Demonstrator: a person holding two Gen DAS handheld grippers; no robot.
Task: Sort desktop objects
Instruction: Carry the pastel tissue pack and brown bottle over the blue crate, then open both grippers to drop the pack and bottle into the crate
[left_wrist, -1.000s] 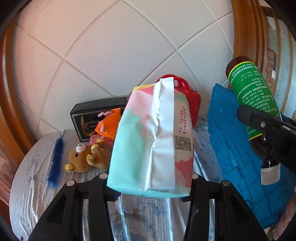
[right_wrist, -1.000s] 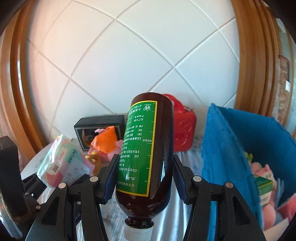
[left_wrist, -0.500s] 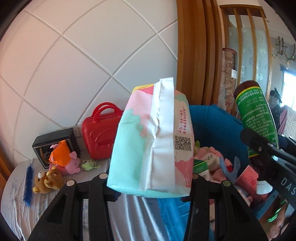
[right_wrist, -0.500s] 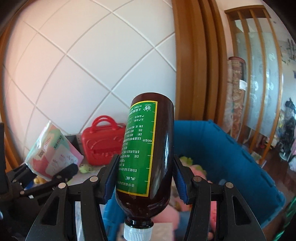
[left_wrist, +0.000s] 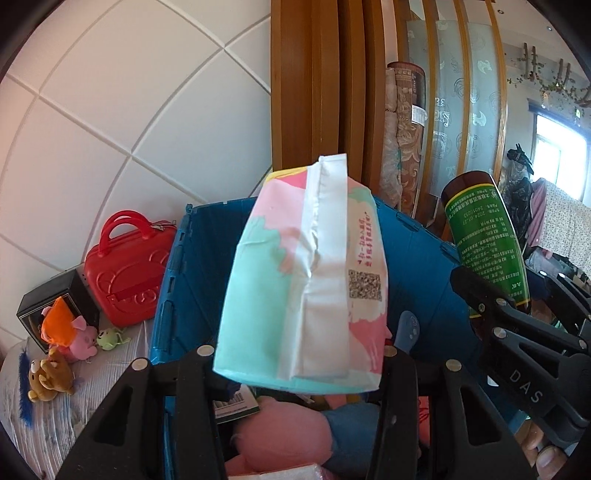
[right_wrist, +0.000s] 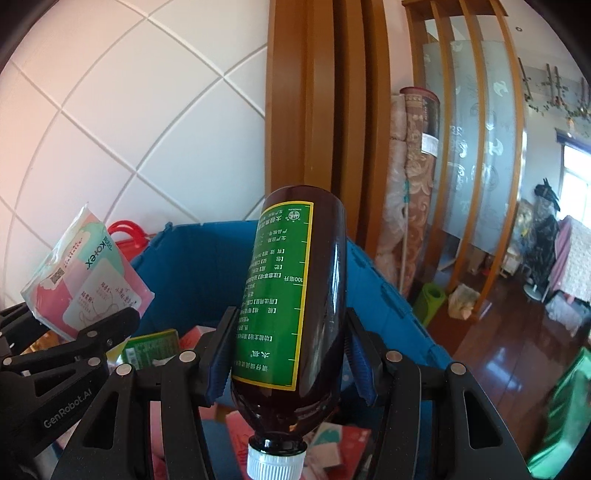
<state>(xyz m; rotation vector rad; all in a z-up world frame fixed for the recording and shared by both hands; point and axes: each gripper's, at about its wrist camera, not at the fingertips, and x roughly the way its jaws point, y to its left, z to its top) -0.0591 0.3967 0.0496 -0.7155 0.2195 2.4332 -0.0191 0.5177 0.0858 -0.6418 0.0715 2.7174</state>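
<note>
Item one: my left hand-held gripper (left_wrist: 299, 365), jaws beginning to open, pads still against the pastel tissue pack (left_wrist: 301, 273), over the blue crate (left_wrist: 177, 258).
Item two: my right hand-held gripper (right_wrist: 288, 354), clamped on the brown bottle (right_wrist: 295, 295), cap towards me, over the same crate.
Left on the worktop (left_wrist: 55, 424): red case (left_wrist: 129, 273), plush toys (left_wrist: 51, 376).

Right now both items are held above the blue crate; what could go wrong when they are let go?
1. The brown bottle sits cap-down in the right hand-held gripper; dropped so, its white cap may hit first and perhaps leak.
2. The left hand-held gripper pinches only the bottom edge of the soft pack, and its jaws are opening; it could tip out early.
3. The blue crate already holds toys and boxes, so items may bounce.
</note>
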